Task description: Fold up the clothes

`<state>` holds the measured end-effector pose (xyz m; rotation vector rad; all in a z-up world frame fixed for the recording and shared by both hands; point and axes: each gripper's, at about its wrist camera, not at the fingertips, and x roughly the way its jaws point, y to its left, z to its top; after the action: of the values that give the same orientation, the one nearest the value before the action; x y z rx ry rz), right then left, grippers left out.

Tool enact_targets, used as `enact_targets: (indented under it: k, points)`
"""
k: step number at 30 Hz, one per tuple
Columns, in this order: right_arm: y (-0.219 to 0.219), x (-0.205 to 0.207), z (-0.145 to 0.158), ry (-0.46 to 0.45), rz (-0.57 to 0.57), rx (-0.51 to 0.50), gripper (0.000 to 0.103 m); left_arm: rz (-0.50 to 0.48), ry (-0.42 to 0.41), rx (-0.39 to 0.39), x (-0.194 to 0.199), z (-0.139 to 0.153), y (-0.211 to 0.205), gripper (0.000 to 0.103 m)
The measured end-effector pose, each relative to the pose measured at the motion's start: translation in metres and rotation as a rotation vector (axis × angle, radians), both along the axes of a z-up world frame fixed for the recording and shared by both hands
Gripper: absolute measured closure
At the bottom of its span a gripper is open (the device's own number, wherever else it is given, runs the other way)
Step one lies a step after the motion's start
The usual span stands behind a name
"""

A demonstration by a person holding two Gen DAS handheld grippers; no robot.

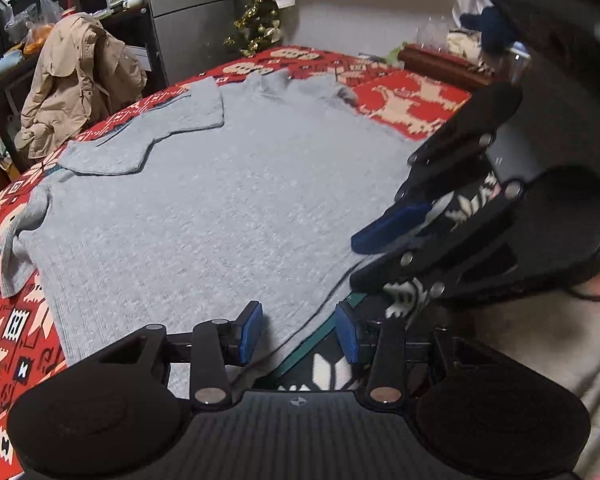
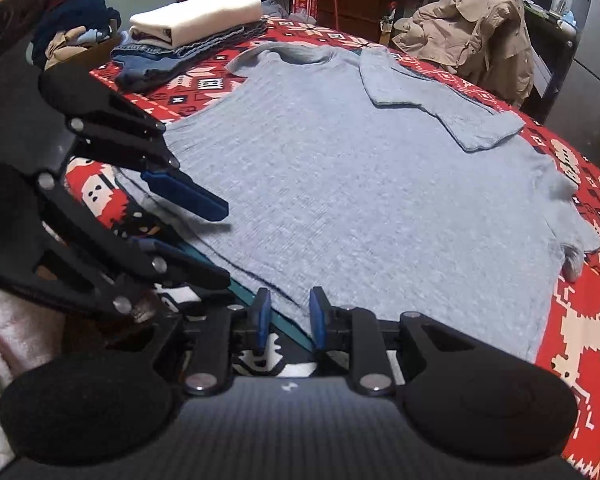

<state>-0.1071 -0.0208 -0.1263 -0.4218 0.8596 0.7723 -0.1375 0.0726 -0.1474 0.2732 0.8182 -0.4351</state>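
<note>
While both tools hang over its near hem, the grey ribbed knit short-sleeved top (image 2: 360, 184) lies flat on the red patterned blanket (image 2: 580, 320), one sleeve already folded inward. Step: probably taking the hem for the next fold. Left gripper (image 1: 298, 330) and right gripper (image 2: 287, 317): jaws parted, nothing pinched. Next move needs both to straddle the hem edge and close. The hem directly beneath the grippers is hidden.

Grey shirt (image 1: 220, 200) lies flat on the red patterned blanket (image 1: 412, 100), both tools beside its edge.
</note>
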Motion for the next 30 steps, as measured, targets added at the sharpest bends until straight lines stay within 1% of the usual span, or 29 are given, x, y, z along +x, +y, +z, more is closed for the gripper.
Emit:
enact_targets:
  k: [1,2,3,4,6,9,13,15,17,20,21,24,27,30]
  points:
    - [-0.001,0.001,0.001,-0.003,-0.004,-0.005,0.084,0.0,0.0,0.002,0.0,-0.002,0.0,0.072]
    - [-0.002,0.002,0.001,-0.005,-0.008,-0.009,0.095,0.0,-0.005,-0.002,0.0,-0.002,0.001,0.079]
    - [-0.002,0.003,0.002,-0.007,-0.011,-0.013,0.099,-0.001,-0.01,-0.007,-0.001,-0.003,0.002,0.097]
    - [-0.004,0.003,0.002,0.004,-0.01,-0.007,0.099,-0.001,-0.018,-0.006,-0.002,-0.002,0.002,0.1]
    - [-0.005,0.004,0.003,0.029,-0.004,0.008,0.1,-0.001,-0.034,-0.003,-0.004,0.0,0.003,0.1]
    - [-0.008,0.002,0.004,0.055,-0.006,0.024,0.1,-0.025,-0.026,-0.011,-0.01,0.005,0.005,0.1]
    - [-0.012,-0.001,0.004,0.074,-0.013,0.034,0.1,-0.047,-0.011,0.031,-0.015,0.004,0.003,0.1]
    - [-0.015,-0.002,0.004,0.084,-0.017,0.043,0.097,-0.05,-0.004,0.045,-0.016,0.004,0.003,0.098]
    - [-0.02,-0.003,0.008,0.097,-0.021,0.058,0.092,-0.048,-0.003,0.045,-0.017,0.005,0.003,0.093]
    - [-0.033,-0.005,0.016,0.089,-0.04,0.061,0.086,-0.05,-0.015,0.034,-0.019,0.009,0.003,0.092]
    - [-0.038,-0.005,0.02,0.079,-0.05,0.056,0.086,-0.05,-0.021,0.028,-0.019,0.011,0.003,0.092]
    - [-0.052,-0.005,0.026,0.022,-0.059,-0.016,0.084,-0.059,-0.037,0.021,-0.015,0.013,-0.002,0.091]
    - [-0.059,-0.005,0.023,-0.037,-0.028,-0.131,0.084,-0.078,-0.054,0.024,-0.009,0.013,-0.011,0.091]
    - [-0.062,-0.01,0.023,-0.089,0.025,-0.22,0.084,-0.107,-0.066,0.029,-0.001,0.012,-0.023,0.09]
